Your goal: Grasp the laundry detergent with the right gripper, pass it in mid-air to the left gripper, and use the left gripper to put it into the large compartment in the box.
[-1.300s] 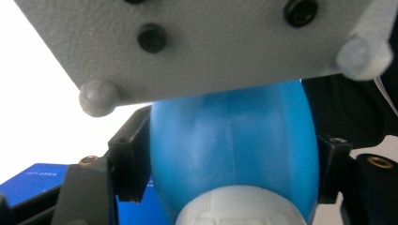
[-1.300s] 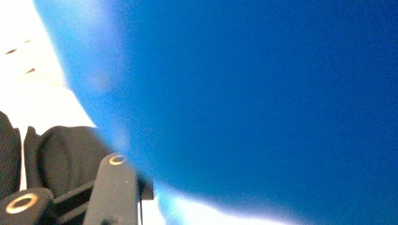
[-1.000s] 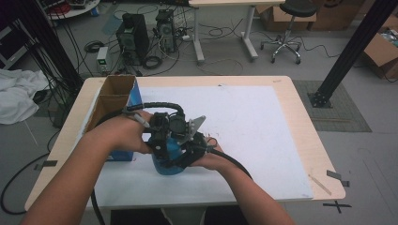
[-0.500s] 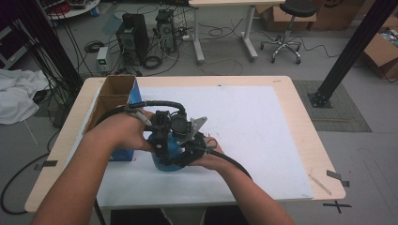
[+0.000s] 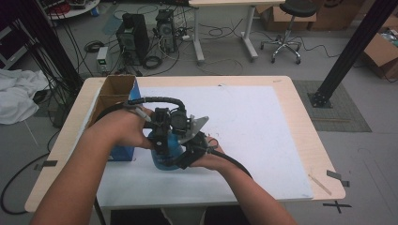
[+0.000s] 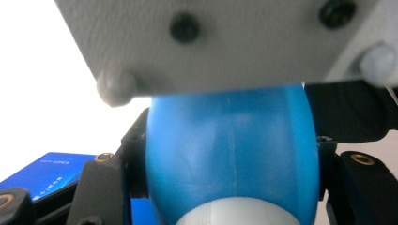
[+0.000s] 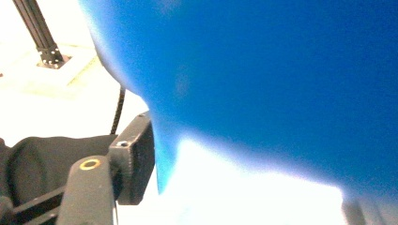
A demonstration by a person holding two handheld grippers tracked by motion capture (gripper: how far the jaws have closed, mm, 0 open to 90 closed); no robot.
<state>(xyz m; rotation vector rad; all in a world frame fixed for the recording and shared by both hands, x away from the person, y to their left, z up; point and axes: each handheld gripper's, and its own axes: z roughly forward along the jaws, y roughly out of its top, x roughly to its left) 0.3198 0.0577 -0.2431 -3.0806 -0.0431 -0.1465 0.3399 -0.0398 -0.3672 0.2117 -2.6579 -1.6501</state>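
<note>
The left gripper [image 5: 162, 140] is clamping its fingers [image 6: 133, 164] around a blue bottle [image 5: 166, 152] standing on the counter [image 5: 281, 89]; the right gripper's [image 5: 190, 152] fingers [image 7: 136, 159] have just been opening beside it.

You're in a robotics lab.
Behind your worktop [image 5: 300, 140]: computer towers [image 5: 133, 30] trailing floor cables [image 5: 225, 63], a black aluminium frame post [image 5: 349, 49], cardboard boxes [image 5: 382, 54].
</note>
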